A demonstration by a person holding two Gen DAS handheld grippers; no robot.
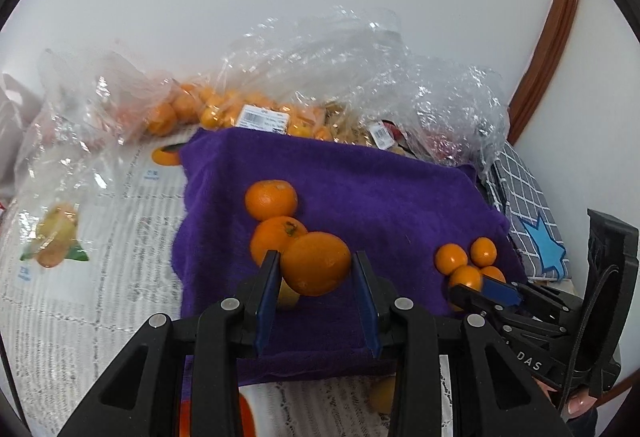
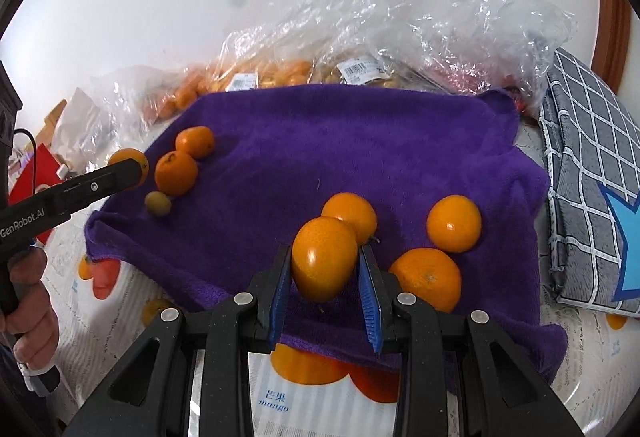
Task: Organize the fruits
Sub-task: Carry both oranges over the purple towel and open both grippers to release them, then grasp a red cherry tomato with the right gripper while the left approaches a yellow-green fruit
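Blue-padded fingers (image 1: 268,277) of the left gripper (image 1: 316,269) sit clamped on 1 orange (image 1: 315,263), held just over the near-left part of the purple towel (image 1: 400,197); the right gripper (image 2: 325,261) is likewise closed on a smaller, glossier orange fruit (image 2: 324,257), carried above the towel's near edge.

Sorting looks partly done, as far as these views show; on the left side of the towel 2 larger oranges (image 1: 272,199) lie touching each other in a short row, with a small greenish-yellow fruit (image 2: 158,203) just beside them; on the right side 3 small orange fruits (image 2: 454,223) sit close together in their own cluster; so 2 groups by size seem to be forming, and each held fruit hangs near the group it appears to match. Much is left: clear plastic bags (image 1: 320,77) behind the towel hold many more oranges (image 1: 208,109) and other produce that cannot be made out.

Both grippers tilt downward toward the towel, side by side; a hand (image 2: 28,297) grips the left tool's handle at the edge of the right view. Beneath the towel lies a printed fruit sheet (image 1: 100,237); whether that covers a counter cannot be told.
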